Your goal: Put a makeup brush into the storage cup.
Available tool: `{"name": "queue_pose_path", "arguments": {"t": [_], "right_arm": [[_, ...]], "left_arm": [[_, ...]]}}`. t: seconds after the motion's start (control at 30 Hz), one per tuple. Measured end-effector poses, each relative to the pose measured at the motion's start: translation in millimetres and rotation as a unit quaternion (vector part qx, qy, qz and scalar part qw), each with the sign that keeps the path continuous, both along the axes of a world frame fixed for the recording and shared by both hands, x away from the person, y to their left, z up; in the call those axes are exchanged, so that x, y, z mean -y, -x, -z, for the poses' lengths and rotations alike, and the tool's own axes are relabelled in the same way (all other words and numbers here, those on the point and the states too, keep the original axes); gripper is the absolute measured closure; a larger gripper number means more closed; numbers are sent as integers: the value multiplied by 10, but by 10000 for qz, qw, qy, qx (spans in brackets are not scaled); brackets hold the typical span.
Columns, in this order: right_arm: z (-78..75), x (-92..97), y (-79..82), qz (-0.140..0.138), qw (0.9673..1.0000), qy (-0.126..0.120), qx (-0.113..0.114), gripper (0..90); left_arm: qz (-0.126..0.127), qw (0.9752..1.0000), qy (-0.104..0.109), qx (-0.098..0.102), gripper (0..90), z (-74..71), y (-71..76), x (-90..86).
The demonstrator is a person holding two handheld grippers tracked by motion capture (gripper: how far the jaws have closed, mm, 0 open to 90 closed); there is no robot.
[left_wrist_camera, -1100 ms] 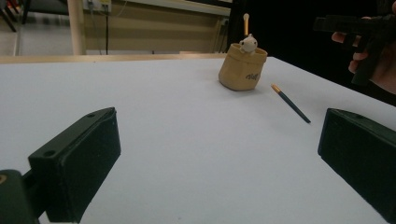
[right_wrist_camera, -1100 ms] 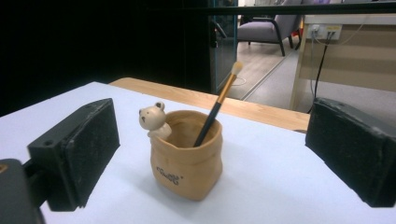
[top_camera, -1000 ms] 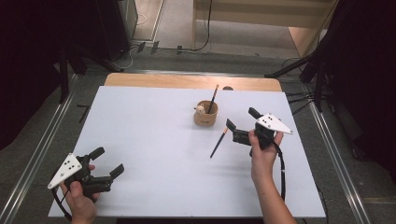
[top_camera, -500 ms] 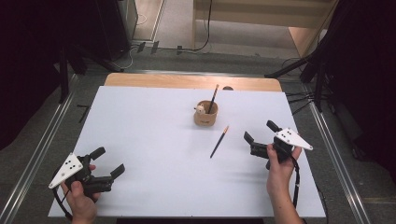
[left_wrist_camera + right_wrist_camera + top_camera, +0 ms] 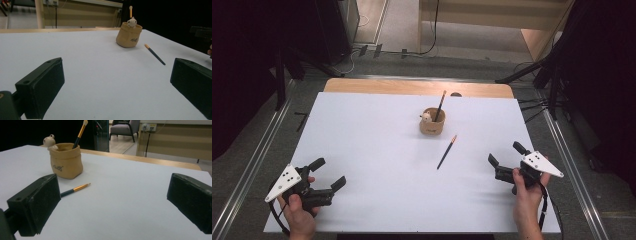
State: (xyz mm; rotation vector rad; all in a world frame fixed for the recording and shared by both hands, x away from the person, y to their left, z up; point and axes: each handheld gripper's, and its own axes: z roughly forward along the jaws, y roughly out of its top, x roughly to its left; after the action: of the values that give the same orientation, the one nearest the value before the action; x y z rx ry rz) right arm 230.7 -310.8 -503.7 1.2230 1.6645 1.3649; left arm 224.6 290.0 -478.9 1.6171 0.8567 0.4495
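1. My left gripper hovers at the table's near left corner, jaws spread wide, holding nothing.
2. The tan pot stands mid-table with one brush upright inside.
3. A loose brush lies flat just beside it.
4. My right gripper gapes empty, near right.
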Motion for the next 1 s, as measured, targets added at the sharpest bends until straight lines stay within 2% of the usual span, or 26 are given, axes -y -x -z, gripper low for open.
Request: {"name": "queue_pose_path", "arguments": {"t": [0.2, 0.23, 0.3, 0.37, 0.4, 0.43, 0.47, 0.5, 0.53, 0.57, 0.7, 0.8, 0.83, 1.0], "right_arm": [[52, 68, 118, -11, 10000, 27, -65, 0], [70, 96, 159, -33, 9999, 39, -158, 0], [75, 110, 180, -49, 9998, -17, -201, 0], [86, 147, 230, -100, 9991, -243, -331, 0], [88, 182, 284, -138, 9979, -471, -414, 56], [83, 194, 298, -128, 9978, -485, -425, 63], [83, 194, 298, -128, 9978, -485, -425, 63], [61, 207, 326, 27, 9987, -317, -388, 98], [61, 207, 326, 27, 9987, -317, -388, 98], [43, 233, 350, 94, 9991, -293, -284, 129], [27, 280, 387, 164, 9992, -312, -181, 126], [9, 310, 420, 283, 9992, -251, -116, 42], [3, 325, 434, 217, 9991, -348, -123, 0], [-17, 295, 458, 152, 9997, -203, -64, 0]], "left_arm": [[13, 10000, -19, -5, 0, 3, 4, 14], [13, 10000, -25, -6, 0, 2, 5, 15], [11, 10000, -17, -5, 0, 1, 7, 15], [10, 10000, -25, 1, 0, -1, 8, 14], [13, 10000, -29, 5, 0, -2, 9, 13], [11, 10000, -29, 22, 0, -3, 9, 7], [11, 10000, -29, 22, 0, -3, 9, 7], [12, 10000, -28, 23, 0, -2, 8, 4], [6, 10000, -30, 17, 0, -2, 9, 1], [4, 10000, -32, 16, 0, -1, 8, -1], [0, 10000, -44, 24, 0, -3, 9, -5], [-14, 10000, -40, 26, 0, -3, 9, -10], [-14, 10000, -42, 31, 0, -3, 7, -12], [-25, 10000, -34, 37, 0, -7, 8, -18]]}}
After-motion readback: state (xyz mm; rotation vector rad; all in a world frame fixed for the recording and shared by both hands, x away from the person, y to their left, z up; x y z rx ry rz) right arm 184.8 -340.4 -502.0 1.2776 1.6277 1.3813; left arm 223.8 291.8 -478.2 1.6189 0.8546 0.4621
